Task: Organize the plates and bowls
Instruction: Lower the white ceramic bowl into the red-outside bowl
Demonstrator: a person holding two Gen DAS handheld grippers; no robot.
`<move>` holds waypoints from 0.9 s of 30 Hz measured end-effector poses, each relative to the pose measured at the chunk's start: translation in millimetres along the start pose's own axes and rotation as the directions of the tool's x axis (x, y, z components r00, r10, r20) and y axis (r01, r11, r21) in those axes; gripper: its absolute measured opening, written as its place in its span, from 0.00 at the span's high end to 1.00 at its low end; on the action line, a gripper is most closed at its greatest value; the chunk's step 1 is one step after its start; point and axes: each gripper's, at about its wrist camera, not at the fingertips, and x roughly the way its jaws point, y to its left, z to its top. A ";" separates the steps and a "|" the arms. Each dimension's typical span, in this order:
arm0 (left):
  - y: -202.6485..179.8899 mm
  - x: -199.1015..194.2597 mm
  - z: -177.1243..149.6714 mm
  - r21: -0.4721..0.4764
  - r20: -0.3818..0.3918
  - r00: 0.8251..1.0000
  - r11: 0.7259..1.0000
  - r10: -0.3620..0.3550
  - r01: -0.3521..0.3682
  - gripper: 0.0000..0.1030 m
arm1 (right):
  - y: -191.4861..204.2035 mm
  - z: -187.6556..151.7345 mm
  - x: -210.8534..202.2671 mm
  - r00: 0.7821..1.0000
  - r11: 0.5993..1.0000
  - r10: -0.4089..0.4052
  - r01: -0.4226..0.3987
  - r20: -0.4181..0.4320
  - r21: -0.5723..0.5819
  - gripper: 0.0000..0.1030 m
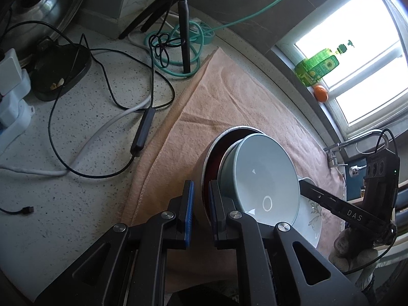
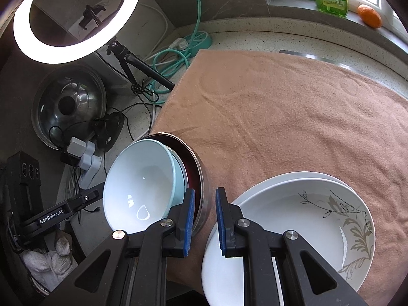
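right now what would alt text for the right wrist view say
The right gripper clamps the rim of a metal bowl that is tipped on its side with a pale blue bowl nested inside. It sits on a peach towel beside stacked white plates.

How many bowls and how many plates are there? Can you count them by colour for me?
metal bowl, dark red inside: 1
light blue bowl, sitting in the metal one: 1 (another rim shows behind it; I cannot tell if that is one more bowl)
white plates, stacked, top one with a leaf pattern: 2
Total: 4 for sure
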 end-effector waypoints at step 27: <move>0.2 14.8 1.6 0.005 -0.021 1.000 1.000 0.011 -0.010 0.93 | 0.4 0.6 21.7 0.999 1.000 0.006 -0.004 -0.051 0.031 0.92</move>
